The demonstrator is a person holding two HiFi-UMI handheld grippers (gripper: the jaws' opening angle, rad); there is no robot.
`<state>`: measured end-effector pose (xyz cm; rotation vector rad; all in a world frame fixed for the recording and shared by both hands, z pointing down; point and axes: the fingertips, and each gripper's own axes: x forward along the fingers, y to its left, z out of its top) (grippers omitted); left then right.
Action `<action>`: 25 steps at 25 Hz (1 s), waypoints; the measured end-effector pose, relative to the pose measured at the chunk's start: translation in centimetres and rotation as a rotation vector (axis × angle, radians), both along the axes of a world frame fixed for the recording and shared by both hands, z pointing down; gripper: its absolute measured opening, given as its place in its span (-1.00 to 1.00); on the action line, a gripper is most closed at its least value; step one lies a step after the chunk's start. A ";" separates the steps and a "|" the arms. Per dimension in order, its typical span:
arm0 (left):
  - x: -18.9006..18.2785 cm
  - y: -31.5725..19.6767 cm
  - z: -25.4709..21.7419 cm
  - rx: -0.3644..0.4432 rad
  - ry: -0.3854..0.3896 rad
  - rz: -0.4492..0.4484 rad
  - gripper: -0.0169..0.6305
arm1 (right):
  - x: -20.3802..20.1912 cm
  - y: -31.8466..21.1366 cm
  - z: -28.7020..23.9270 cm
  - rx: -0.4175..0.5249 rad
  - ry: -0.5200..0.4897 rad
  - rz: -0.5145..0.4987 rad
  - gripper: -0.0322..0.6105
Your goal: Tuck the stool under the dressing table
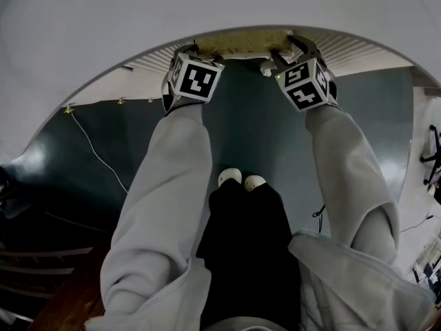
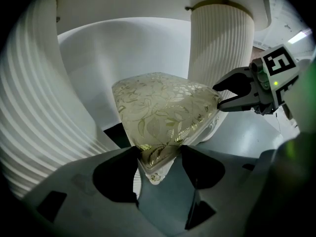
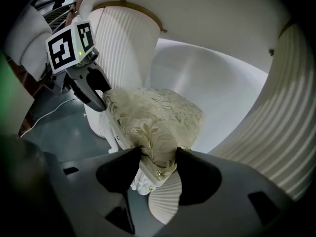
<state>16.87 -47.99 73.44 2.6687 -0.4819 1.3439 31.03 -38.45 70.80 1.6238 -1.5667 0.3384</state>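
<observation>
The stool point(image 2: 163, 112) had a plump square cushion in cream brocade with a gold leaf pattern. It sat on a white carved frame with a small round boss at the corner. It stood on the dark grey-green floor point(image 1: 255, 129) in the knee recess of the dressing table point(image 2: 219, 48). On either side rose a white fluted pedestal capped with a gold band, and a smooth curved white panel closed the recess behind. From above, only a thin strip of the cushion showed past the curved edge of the table's top, which covered the rest.

The left gripper point(image 2: 160, 157) had its fingers clamped on one near corner of the cushion, the fabric filling the gap between them. The right gripper point(image 3: 159, 157) gripped the other near corner the same way. Each showed in the other's view, black fingers at the seat's edge with the marker cube behind.

Pale grey sleeves point(image 1: 172, 185) reached forward to both. Dark trousers and two white shoe toes point(image 1: 241, 178) stood well back from the stool. A thin cable point(image 1: 96, 154) trailed over the floor at the left.

One white carved leg point(image 3: 98, 127) showed in the right gripper view. The cushion and the gripper bodies hid the other legs. The dim lower left of the room was hard to make out.
</observation>
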 end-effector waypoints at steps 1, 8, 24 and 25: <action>-0.1 0.0 0.0 -0.001 0.004 -0.006 -0.10 | 0.0 0.0 -0.1 0.009 -0.001 0.004 -0.05; -1.4 0.5 -0.6 0.054 0.004 -0.019 -0.11 | -1.0 2.7 1.5 -0.026 -0.100 0.100 0.20; -7.1 7.8 -3.7 -0.138 -0.012 -0.083 -0.11 | -6.8 9.7 -2.7 -0.104 -0.260 0.142 0.16; -7.3 8.1 -4.0 -0.139 -0.013 -0.084 -0.11 | -7.0 10.0 -3.0 -0.109 -0.266 0.146 0.16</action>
